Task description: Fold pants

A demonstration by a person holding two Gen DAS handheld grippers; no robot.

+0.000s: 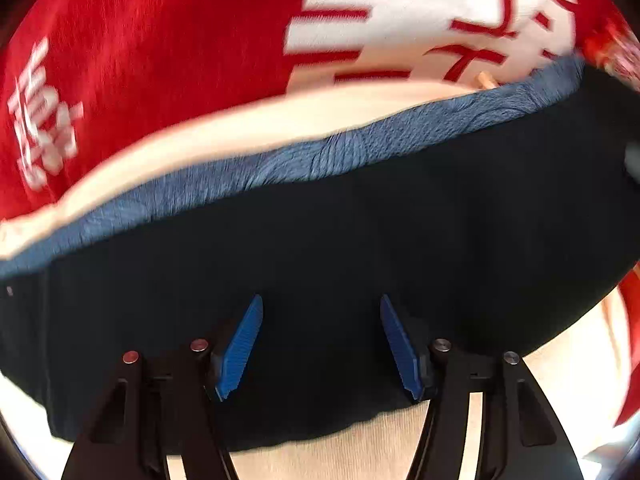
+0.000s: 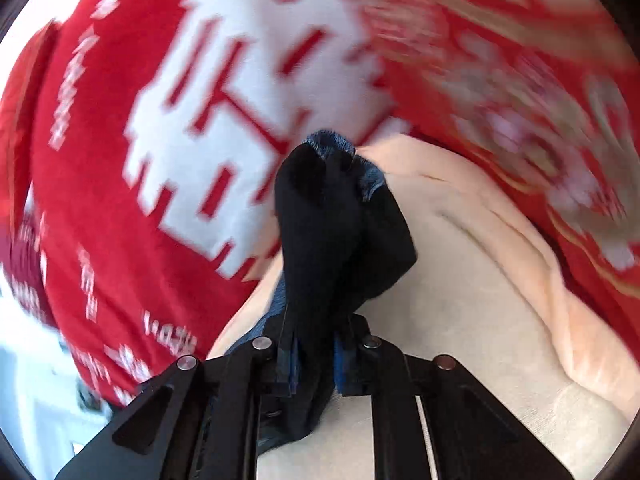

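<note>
Dark navy pants (image 1: 360, 240) with a lighter blue fleecy inner side lie across a cream bedsheet (image 1: 380, 448). My left gripper (image 1: 321, 344) is open, its blue pads apart just above the dark cloth, holding nothing. My right gripper (image 2: 316, 364) is shut on a bunched fold of the pants (image 2: 340, 232), which stands up in front of it, with the blue lining showing at the top of the fold.
A red blanket with white characters (image 1: 168, 52) lies beyond the pants and fills the far side in the right wrist view (image 2: 160, 160). A peach blanket edge (image 2: 520, 272) lies to the right. Both views are motion-blurred.
</note>
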